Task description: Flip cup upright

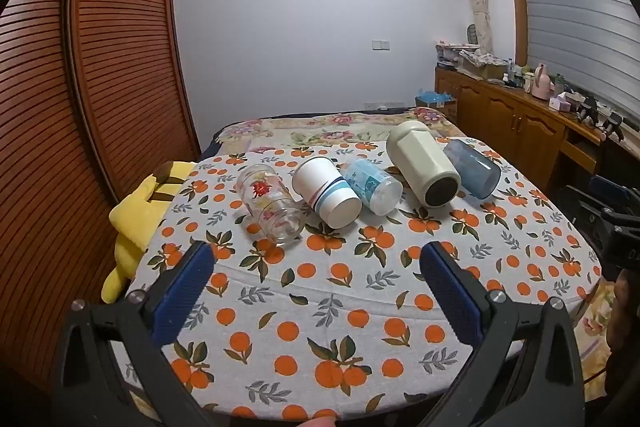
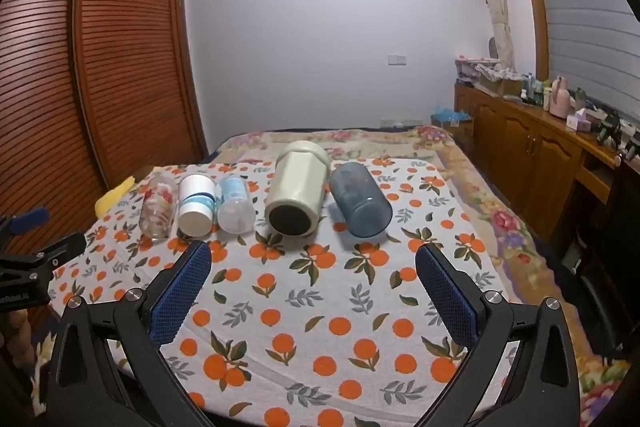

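Observation:
Several cups lie on their sides in a row on the orange-print tablecloth (image 1: 320, 307): a clear glass with red flowers (image 1: 270, 205) (image 2: 158, 205), a white paper cup with blue stripes (image 1: 326, 193) (image 2: 195, 205), a clear cup with a blue print (image 1: 372, 187) (image 2: 235, 205), a cream faceted cup (image 1: 422, 163) (image 2: 296, 189) and a blue translucent cup (image 1: 472, 163) (image 2: 360, 199). My left gripper (image 1: 316, 259) is open and empty, short of the row. My right gripper (image 2: 312, 259) is open and empty, in front of the cream cup.
A yellow plush toy (image 1: 140, 211) lies off the table's left edge. A wooden louvred wardrobe (image 1: 100, 67) stands at the left. A wooden cabinet (image 2: 532, 147) with clutter runs along the right wall. A floral bedspread (image 2: 360, 141) lies behind the table.

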### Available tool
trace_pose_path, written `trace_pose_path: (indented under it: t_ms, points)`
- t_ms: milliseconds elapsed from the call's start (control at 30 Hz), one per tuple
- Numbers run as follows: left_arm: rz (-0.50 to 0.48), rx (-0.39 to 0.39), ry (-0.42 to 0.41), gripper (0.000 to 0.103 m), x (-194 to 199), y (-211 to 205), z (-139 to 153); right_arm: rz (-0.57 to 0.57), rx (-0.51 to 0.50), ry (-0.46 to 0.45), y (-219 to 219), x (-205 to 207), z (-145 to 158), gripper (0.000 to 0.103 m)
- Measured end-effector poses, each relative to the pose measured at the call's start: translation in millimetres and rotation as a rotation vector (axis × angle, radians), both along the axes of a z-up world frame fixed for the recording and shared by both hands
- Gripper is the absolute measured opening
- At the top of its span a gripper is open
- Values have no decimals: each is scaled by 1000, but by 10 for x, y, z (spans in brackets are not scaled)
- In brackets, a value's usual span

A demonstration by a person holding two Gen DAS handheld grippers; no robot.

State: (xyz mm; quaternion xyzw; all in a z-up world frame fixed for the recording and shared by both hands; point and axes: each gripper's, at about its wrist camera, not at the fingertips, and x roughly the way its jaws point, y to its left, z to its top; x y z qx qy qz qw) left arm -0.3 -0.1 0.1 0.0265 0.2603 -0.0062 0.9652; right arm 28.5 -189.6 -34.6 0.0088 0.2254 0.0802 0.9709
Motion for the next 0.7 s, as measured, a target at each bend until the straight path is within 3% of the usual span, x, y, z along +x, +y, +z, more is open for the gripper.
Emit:
trace_pose_path:
  t_ms: [700]
  points:
    - [2, -2, 3, 103, -13, 47, -4, -3, -9, -3, 11, 0, -4, 103]
